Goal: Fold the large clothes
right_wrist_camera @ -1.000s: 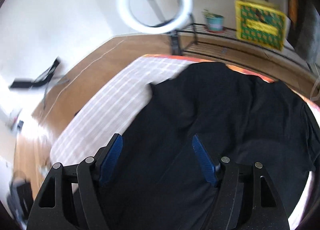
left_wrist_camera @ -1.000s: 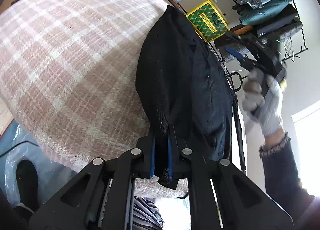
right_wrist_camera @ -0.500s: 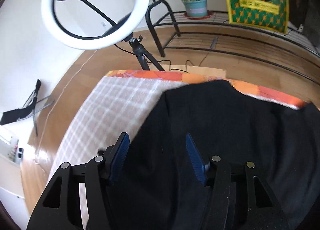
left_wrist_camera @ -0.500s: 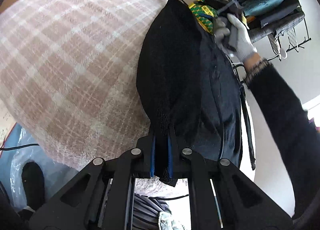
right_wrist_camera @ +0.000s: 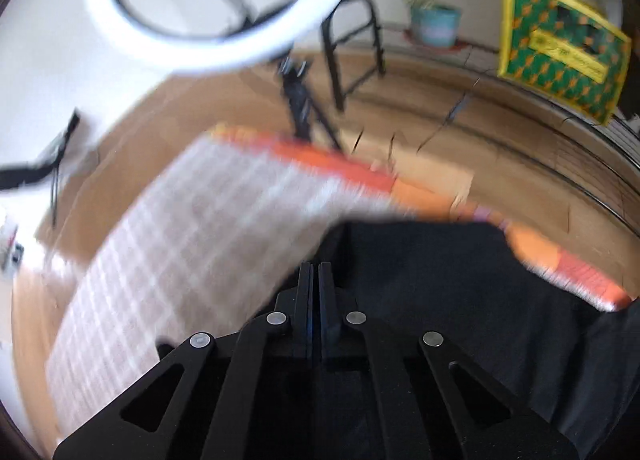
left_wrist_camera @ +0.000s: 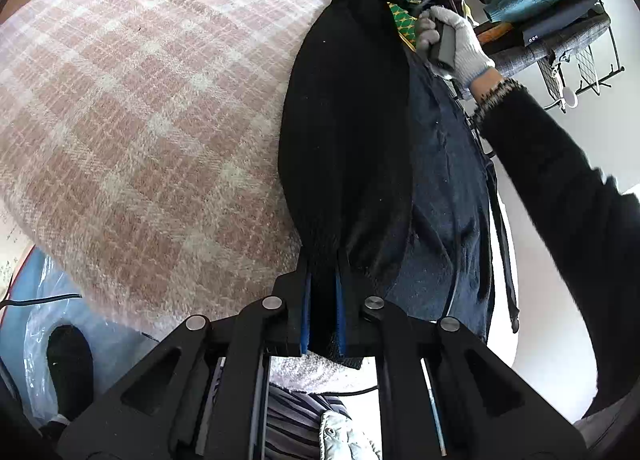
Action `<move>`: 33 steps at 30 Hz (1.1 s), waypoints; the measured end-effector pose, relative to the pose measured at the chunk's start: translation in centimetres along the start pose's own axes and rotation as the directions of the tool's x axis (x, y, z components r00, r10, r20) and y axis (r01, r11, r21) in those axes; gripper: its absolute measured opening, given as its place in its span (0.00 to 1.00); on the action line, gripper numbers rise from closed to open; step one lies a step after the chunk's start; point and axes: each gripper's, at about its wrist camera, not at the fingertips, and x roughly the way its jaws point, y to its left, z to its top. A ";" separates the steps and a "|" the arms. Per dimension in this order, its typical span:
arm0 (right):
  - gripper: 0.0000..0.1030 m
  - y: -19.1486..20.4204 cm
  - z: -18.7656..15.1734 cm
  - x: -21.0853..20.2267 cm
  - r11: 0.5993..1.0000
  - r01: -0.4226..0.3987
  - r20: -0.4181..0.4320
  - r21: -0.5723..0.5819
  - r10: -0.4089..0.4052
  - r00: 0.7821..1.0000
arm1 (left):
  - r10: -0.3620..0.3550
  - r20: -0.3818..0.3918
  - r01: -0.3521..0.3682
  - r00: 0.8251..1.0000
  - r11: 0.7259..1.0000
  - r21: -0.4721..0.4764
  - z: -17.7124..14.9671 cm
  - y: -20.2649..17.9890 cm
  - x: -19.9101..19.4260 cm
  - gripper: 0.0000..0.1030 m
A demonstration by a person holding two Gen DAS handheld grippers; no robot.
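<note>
A black garment lies along the right side of a pink plaid blanket, with a dark blue layer showing beside it. My left gripper is shut on the garment's near edge, which bunches between the blue pads. At the far end, a gloved hand holds my right gripper over the far corner. In the right wrist view, which is blurred, the right gripper is shut, its tips at the garment's far left corner, apparently pinching the cloth.
The blanket ends at an orange patterned edge. Beyond it on the wood floor stand a ring light, a potted plant and a yellow-green crate. A rack of clothes is at the far right. A shoe lies below left.
The right gripper swung from the garment's middle to its far left corner and closed its jaws. The left gripper kept its hold on the near edge and stayed put.
</note>
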 end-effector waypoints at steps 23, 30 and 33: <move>0.24 -0.9 -5.8 -0.9 0.989 0.141 -0.188 0.047 -0.130 0.974 | -0.005 0.040 0.004 0.999 1.000 0.014 -0.9 0.0 -1.9 0.07; 0.40 3.1 -5.2 -5.0 0.997 0.071 -0.154 0.027 -0.066 0.986 | -0.007 0.047 0.006 0.999 1.000 0.026 -0.9 -0.4 -2.1 0.07; 0.62 6.9 -5.4 -4.6 0.999 0.020 -0.187 0.037 -0.012 0.982 | 0.000 0.051 -0.002 0.999 0.999 0.033 -0.9 -0.6 -2.1 0.07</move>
